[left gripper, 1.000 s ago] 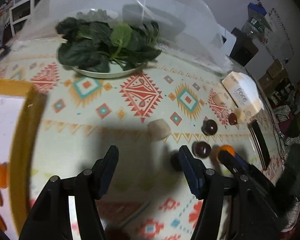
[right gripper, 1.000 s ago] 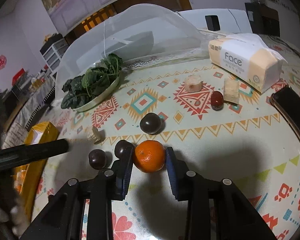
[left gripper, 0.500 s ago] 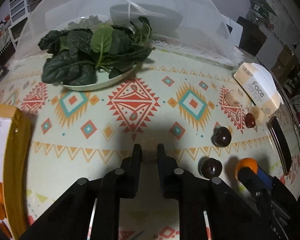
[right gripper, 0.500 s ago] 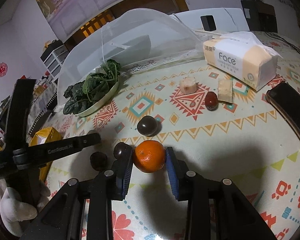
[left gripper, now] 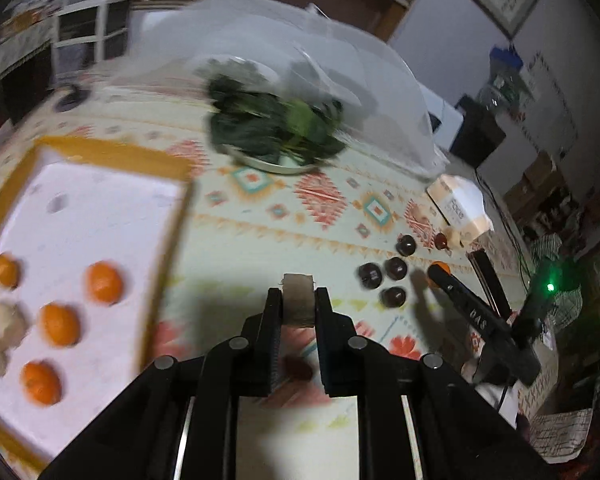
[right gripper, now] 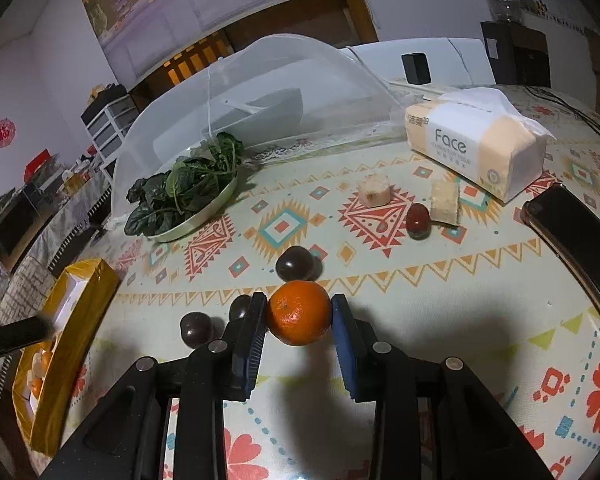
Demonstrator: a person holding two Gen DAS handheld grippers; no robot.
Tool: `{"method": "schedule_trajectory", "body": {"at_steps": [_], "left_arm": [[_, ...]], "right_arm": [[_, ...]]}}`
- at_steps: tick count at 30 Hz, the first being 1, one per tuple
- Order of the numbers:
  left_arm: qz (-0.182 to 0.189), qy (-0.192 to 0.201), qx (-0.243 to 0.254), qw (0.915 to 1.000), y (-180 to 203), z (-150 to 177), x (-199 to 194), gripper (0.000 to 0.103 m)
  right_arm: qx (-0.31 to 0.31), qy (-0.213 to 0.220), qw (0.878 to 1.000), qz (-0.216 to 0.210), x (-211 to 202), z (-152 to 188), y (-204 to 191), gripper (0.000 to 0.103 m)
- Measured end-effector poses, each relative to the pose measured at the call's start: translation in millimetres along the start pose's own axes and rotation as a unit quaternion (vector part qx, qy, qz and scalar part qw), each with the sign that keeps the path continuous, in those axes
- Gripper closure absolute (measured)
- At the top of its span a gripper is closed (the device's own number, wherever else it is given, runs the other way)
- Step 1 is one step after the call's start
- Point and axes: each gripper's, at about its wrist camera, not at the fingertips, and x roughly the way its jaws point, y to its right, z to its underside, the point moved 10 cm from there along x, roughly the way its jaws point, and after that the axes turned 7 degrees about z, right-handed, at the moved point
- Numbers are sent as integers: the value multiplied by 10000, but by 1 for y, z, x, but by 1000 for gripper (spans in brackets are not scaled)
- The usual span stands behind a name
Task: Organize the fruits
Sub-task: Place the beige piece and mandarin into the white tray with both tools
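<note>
My left gripper (left gripper: pixel 298 300) is shut on a pale beige chunk (left gripper: pixel 298 294) and holds it above the patterned tablecloth, right of the yellow-rimmed tray (left gripper: pixel 112 152). The tray holds several oranges (left gripper: pixel 104 282) and pale chunks (left gripper: pixel 2 320). My right gripper (right gripper: pixel 299 314) is shut on an orange (right gripper: pixel 299 312) low over the cloth. Dark round fruits (right gripper: pixel 295 263) lie just beyond and left (right gripper: pixel 196 328) of it. A red fruit (right gripper: pixel 418 220) and two more pale chunks (right gripper: pixel 374 188) sit further back.
A plate of leafy greens (right gripper: pixel 188 196) sits at the edge of a white mesh food cover (right gripper: pixel 284 80). A tissue pack (right gripper: pixel 476 148) lies at the back right, with a dark phone (right gripper: pixel 572 236) along the right table edge. The left wrist view is motion-blurred.
My left gripper shut on the pale chunk, lifted it and swung left, bringing the tray into view. My right gripper stayed put, shut on the orange.
</note>
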Motion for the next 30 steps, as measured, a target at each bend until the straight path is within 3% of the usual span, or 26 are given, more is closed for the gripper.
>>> {"method": "schedule_trajectory", "body": {"at_steps": [5,9,14,18,22,28,30], "left_arm": [[-249,361,-302,9986,-54,17,-55,88],[-549,614,-633,9946,-103,34,-87,88],[-1081,842,-714,9880,-144,50,-106,88],[-1222,897,-905,9843,-174,52,-110,88],[-1374,864,-1014,9815,-195,54,-107,88],[-1208,891,-1132,9822,-206,54,-106,87],[-1118,932,-1195,9821,-208,55,-108,78]], "right_arm": [[-187,-27,9989,-431,-34,3,-41,68],[-611,-44,9941,-901,-60,8,-105,68],[-1311,-345,9796,-1483,-66,45,-204,68],[-1852,-554,9636,-1846,-64,81,-276,68],[-2347,-596,9503,-1956,-61,104,-323,68],[-2742,-725,9393,-1931,-46,129,-356,68],[-2817,-762,9378,-1882,-41,135,-359,68]]}}
